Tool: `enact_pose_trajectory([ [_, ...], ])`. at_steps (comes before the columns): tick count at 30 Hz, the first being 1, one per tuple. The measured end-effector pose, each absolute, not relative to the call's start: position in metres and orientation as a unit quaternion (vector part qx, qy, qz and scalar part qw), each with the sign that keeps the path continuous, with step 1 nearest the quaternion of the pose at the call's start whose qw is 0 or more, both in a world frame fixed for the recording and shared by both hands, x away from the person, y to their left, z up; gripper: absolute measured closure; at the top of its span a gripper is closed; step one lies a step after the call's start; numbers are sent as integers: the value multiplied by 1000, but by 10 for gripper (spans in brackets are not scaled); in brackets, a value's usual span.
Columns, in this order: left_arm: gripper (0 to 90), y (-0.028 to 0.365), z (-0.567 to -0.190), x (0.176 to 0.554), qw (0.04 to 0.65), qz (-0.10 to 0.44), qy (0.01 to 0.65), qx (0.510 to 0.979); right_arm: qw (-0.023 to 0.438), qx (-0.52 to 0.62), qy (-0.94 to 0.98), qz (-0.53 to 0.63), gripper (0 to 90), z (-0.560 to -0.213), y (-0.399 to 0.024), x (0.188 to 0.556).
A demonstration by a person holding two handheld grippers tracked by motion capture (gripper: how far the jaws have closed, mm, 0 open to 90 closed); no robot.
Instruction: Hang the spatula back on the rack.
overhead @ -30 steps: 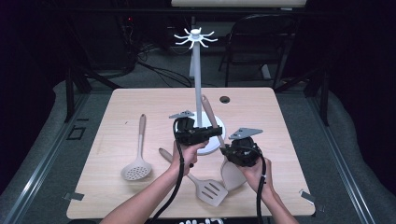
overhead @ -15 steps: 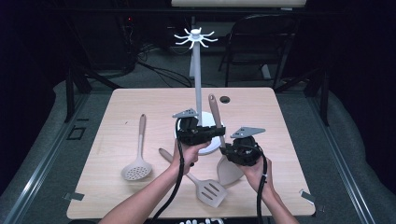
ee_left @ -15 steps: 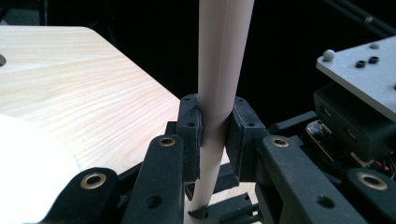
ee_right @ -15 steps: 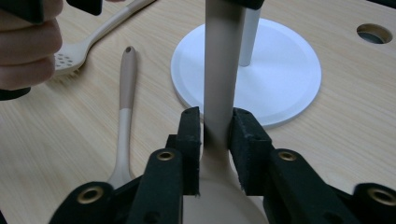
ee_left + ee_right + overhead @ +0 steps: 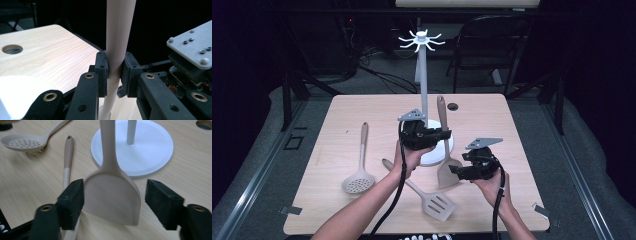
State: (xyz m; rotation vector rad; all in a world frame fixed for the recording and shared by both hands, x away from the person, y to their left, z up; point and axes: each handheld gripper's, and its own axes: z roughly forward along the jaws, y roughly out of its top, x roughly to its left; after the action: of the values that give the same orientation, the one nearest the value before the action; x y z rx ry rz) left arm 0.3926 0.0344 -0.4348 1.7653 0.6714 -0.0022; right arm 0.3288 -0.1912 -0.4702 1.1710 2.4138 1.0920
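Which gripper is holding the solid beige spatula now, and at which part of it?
The left gripper clamps the solid spatula by its handle, blade hanging down. The right gripper has just been opening: its pads stand either side of the blade without pressing it.

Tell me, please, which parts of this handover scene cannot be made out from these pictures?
- Spatula handle top: cut off by the upper edge in the left gripper view.
- Left gripper pads cover the gripped stretch of handle.
- Slotted turner handle: partly hidden under the left forearm, high view.
- Right gripper jaws: blurred.
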Motion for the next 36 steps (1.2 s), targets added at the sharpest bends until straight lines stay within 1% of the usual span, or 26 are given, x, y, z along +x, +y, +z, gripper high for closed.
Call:
enact_pose_trajectory([
  [5, 770, 38, -429, 398, 583, 11, 283, 761, 107, 419, 823, 368, 152, -478, -205, 331],
  [7, 770, 40, -427, 400, 583, 14, 284, 761, 107, 420, 824, 366, 139, -479, -206, 332],
  [8, 770, 42, -424, 402, 582, 18, 283, 762, 105, 425, 822, 364, 95, -483, -210, 334],
  [9, 769, 42, -424, 402, 582, 18, 283, 762, 105, 425, 822, 364, 95, -483, -210, 334],
  [10, 769, 44, -420, 405, 582, 21, 283, 762, 102, 429, 821, 363, 72, -484, -213, 336],
  [20, 769, 48, -399, 414, 583, 40, 280, 762, 105, 434, 821, 357, 10, -487, -219, 340],
  [36, 769, 46, -373, 422, 581, 65, 272, 764, 110, 436, 820, 354, 0, -488, -223, 341],
])
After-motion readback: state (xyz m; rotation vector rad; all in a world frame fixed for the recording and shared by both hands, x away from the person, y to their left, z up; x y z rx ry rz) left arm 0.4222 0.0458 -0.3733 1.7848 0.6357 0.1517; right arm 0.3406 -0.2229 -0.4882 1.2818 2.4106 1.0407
